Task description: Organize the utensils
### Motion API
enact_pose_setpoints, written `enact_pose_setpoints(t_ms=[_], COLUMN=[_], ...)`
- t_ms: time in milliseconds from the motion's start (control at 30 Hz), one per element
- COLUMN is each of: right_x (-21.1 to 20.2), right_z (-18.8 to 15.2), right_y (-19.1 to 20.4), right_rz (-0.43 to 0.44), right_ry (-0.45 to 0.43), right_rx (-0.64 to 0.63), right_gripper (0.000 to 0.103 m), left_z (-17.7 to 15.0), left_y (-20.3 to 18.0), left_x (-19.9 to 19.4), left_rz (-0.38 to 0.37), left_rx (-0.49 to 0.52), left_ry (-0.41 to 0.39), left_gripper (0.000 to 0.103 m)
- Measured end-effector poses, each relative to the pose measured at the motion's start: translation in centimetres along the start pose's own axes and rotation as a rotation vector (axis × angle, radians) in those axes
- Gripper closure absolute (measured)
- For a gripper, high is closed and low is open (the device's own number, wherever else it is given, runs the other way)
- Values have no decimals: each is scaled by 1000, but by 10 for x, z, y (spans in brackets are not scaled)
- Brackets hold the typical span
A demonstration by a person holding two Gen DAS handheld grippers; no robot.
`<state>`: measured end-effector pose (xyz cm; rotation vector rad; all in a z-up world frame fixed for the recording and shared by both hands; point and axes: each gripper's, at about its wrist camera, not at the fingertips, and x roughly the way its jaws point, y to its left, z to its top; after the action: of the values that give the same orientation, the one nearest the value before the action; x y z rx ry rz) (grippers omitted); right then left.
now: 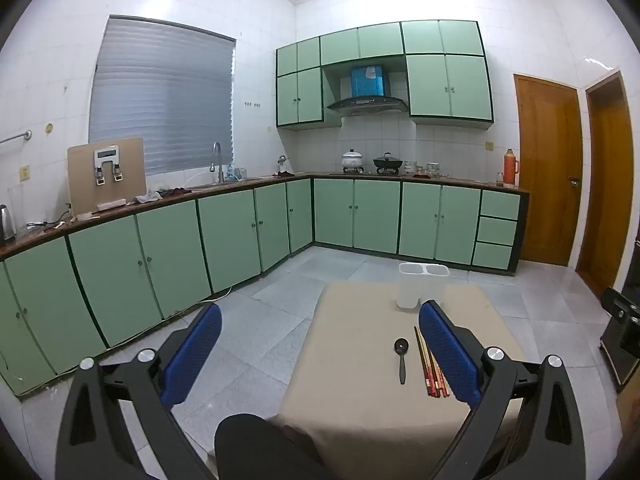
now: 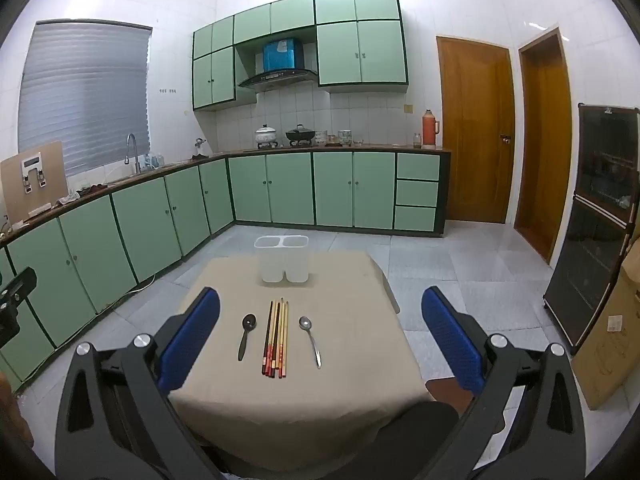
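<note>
On a table with a beige cloth lie a black spoon, a bundle of several chopsticks and a metal spoon, side by side. Behind them stands a white two-compartment utensil holder, upright. My right gripper is open and empty, held above the near part of the table. My left gripper is open and empty, above the table's left edge. In the left wrist view the black spoon, chopsticks and holder show; the metal spoon is hidden.
Green kitchen cabinets run along the left and back walls. A dark glass-door cabinet and a cardboard box stand at the right. Two wooden doors are at the back right. Grey tiled floor surrounds the table.
</note>
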<state>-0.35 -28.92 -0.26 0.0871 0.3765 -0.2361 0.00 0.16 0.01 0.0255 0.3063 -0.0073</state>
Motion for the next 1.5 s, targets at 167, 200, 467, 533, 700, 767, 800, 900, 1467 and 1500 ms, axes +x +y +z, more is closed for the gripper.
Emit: enact_pose_setpoints(t_ms=[167, 200, 467, 533, 700, 767, 800, 900, 1467, 1500], right_x=[-1, 0, 0, -1, -1, -1, -1, -1, -4, -5], right_z=[0, 0, 1, 1, 3, 3, 3, 5, 15, 15], right_y=[-2, 0, 1, 1, -1, -1, -1, 1, 2, 3], right_rz=[1, -2, 1, 0, 1, 1, 1, 2, 4, 5], right_ry=[-2, -1, -1, -1, -2, -3, -4, -2, -5, -6], right_rx=[6, -5, -1, -2, 0, -2, -1, 1, 2, 2], right_gripper=[5, 5, 5, 5, 5, 5, 5, 5, 5, 5], left_z=[2, 3, 0, 0, 0, 1, 1, 1, 0, 0], left_y=[3, 3, 6, 9, 3, 2, 1, 1, 2, 2], left_x=[3, 3, 0, -1, 3, 2, 2, 1, 2, 2], left_rz=[1, -2, 5, 5, 9, 10, 10, 12, 10, 10], left_rx=[-1, -1, 0, -1, 4, 5, 6, 6, 3, 3], left_ry=[4, 4, 2, 3, 6, 6, 7, 7, 6, 6], left_gripper=[6, 6, 6, 6, 6, 6, 6, 6, 6, 6])
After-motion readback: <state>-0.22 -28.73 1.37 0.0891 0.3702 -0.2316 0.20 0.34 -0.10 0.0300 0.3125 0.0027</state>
